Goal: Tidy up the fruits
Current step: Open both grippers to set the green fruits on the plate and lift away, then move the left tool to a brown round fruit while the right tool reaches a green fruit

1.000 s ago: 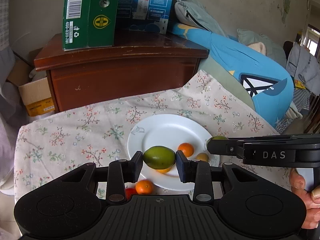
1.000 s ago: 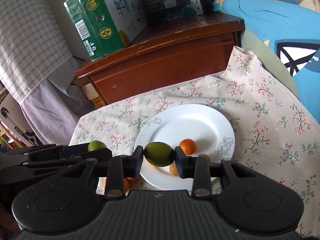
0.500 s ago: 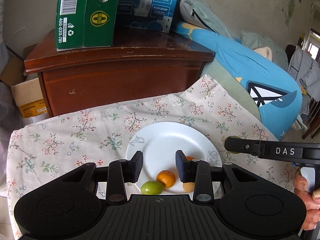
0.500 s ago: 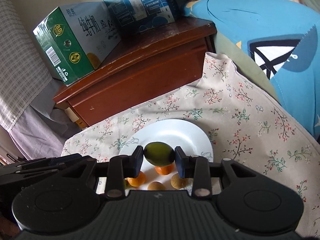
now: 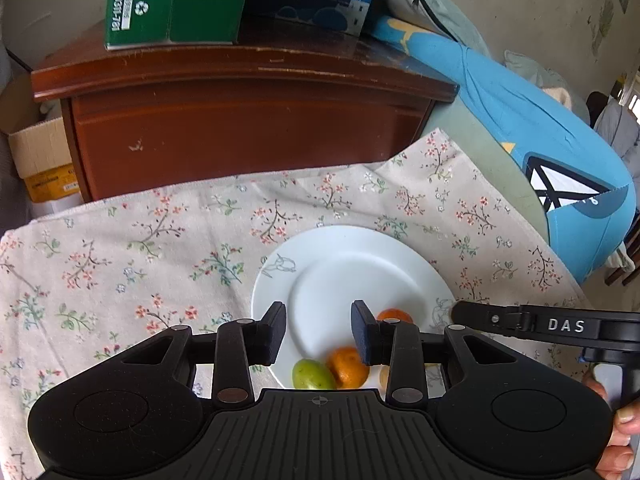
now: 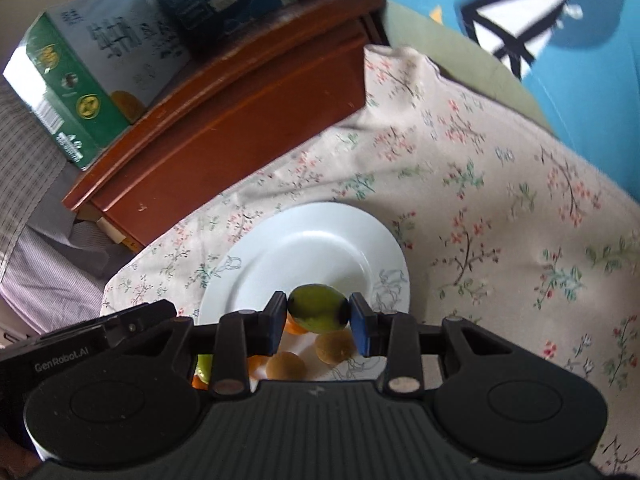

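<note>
Two views. Left wrist: the left gripper (image 5: pixel 319 334) hangs over the white plate (image 5: pixel 352 258) with jaws apart and empty; a green fruit (image 5: pixel 313 375) and two oranges (image 5: pixel 347 367) lie on the plate's near rim, so part of the sorting appears done. The floral cloth (image 5: pixel 160 240) covers the bench. Right wrist: the right gripper (image 6: pixel 318 321) has its jaws clamped on a green mango (image 6: pixel 318 307) above the plate (image 6: pixel 304 248), not yet placed. Only this view shows two brown fruits (image 6: pixel 334 347) beneath.
</note>
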`<state>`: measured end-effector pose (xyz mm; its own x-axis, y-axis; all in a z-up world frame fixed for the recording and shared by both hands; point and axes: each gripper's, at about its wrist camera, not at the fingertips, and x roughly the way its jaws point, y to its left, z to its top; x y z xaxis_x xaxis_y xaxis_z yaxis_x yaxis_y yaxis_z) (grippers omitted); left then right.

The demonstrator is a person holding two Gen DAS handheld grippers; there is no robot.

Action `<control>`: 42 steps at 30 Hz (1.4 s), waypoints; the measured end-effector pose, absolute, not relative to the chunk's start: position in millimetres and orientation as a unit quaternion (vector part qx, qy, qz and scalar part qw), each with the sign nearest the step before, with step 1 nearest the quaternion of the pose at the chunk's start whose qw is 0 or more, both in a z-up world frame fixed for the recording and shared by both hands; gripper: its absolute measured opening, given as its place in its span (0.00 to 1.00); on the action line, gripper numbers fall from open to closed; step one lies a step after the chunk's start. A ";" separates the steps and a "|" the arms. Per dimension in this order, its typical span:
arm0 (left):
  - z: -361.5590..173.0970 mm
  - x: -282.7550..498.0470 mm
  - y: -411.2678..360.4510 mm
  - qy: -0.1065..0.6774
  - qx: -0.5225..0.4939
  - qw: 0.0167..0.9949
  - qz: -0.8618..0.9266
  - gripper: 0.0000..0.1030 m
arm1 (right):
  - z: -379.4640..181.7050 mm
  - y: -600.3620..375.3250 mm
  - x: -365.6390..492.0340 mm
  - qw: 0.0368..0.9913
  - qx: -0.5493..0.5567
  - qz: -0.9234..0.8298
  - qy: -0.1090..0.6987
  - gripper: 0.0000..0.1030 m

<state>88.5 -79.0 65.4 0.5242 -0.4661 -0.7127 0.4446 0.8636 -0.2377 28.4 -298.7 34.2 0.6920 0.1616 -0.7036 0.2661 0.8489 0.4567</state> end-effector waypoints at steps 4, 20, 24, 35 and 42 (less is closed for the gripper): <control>61.4 87.4 -83.8 0.418 -0.011 0.869 -0.263 0.34 | 24.5 -298.5 31.9 0.872 0.284 -0.036 0.398 0.33; 95.1 69.5 -56.3 0.379 -0.016 0.896 -0.231 0.79 | 34.6 -290.8 32.1 0.884 0.280 -0.016 0.374 0.36; 104.1 59.4 -46.9 0.372 -0.011 0.902 -0.218 0.86 | 42.3 -280.1 26.2 0.893 0.254 -0.002 0.371 0.37; 95.9 28.2 -22.9 0.391 -0.009 0.902 -0.184 0.86 | 48.3 -258.7 10.8 0.895 0.223 0.024 0.387 0.37; 81.0 13.7 -10.4 0.411 -0.015 0.895 -0.172 0.86 | 50.7 -250.3 -0.2 0.894 0.212 0.037 0.393 0.38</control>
